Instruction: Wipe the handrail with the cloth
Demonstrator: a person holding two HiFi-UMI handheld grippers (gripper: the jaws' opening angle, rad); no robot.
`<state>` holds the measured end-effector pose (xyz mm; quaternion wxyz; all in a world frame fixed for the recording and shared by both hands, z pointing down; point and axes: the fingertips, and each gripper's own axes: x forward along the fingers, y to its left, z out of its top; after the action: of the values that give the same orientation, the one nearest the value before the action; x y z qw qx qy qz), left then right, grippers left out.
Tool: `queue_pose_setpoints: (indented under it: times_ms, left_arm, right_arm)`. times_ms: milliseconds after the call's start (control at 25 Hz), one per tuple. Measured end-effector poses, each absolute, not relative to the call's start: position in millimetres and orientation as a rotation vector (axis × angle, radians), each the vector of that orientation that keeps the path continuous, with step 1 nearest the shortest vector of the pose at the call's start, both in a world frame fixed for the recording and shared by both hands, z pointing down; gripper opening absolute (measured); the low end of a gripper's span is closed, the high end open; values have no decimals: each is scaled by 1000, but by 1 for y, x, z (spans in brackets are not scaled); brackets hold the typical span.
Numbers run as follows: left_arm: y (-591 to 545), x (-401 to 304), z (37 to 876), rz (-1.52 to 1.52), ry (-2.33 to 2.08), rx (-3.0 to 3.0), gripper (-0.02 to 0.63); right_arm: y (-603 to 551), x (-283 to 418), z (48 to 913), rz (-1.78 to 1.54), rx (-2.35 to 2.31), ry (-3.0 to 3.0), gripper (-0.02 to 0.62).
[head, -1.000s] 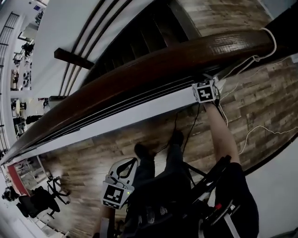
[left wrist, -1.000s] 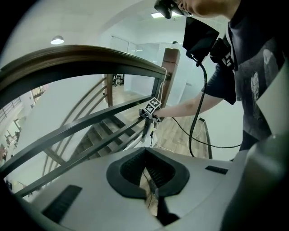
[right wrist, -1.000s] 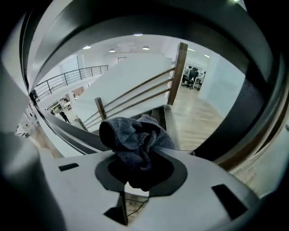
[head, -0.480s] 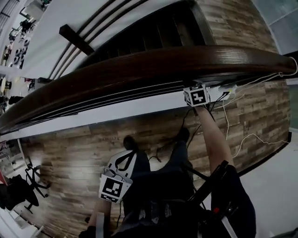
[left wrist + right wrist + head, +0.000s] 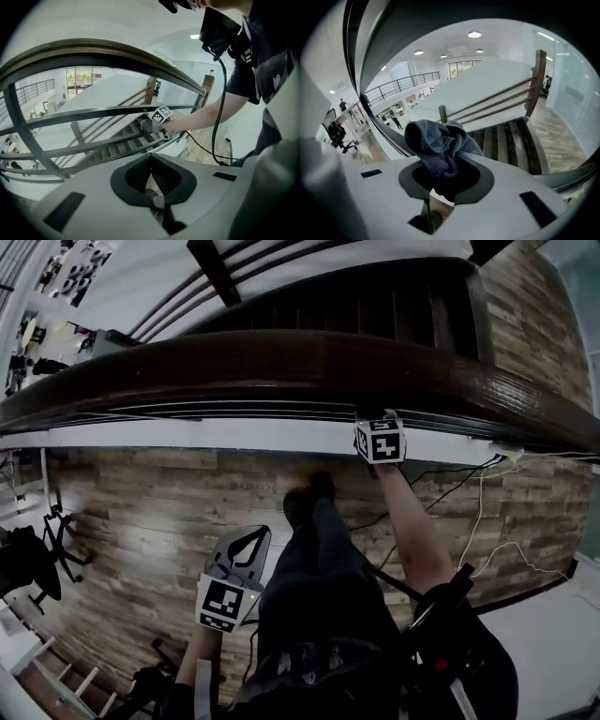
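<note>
The dark brown wooden handrail [image 5: 281, 367] curves across the top of the head view. My right gripper [image 5: 380, 440] is held up against its near underside and is shut on a bunched blue-grey cloth [image 5: 439, 143]. The cloth bulges out above the right gripper [image 5: 445, 176] in its own view, and the rail's underside [image 5: 370, 42] arcs overhead. My left gripper [image 5: 234, 582] hangs low beside the person's leg. In the left gripper view the left gripper [image 5: 152, 176] is shut with nothing in it, and the right gripper's marker cube [image 5: 162, 113] shows at the handrail [image 5: 93, 49].
Metal bars [image 5: 84, 115] run under the rail, and dark stair treads [image 5: 375, 296] descend beyond it. White and black cables [image 5: 487, 521] trail over the wooden floor [image 5: 141, 512] at the right. An office chair [image 5: 28, 563] stands at the left.
My right gripper has slid left along the rail, away from the cable end, with the cloth in it. The head view has swung round. The left gripper stays low.
</note>
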<state>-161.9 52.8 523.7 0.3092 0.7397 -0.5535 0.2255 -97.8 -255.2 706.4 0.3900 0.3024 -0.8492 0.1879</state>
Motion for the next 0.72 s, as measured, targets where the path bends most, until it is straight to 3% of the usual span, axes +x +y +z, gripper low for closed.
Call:
queue_pose_setpoints:
  times_ms: [720]
  left_arm:
    - [134,-290,522,423,-1646,1786,8]
  right_arm:
    - [-79,-391,700,415,381,-2295,67]
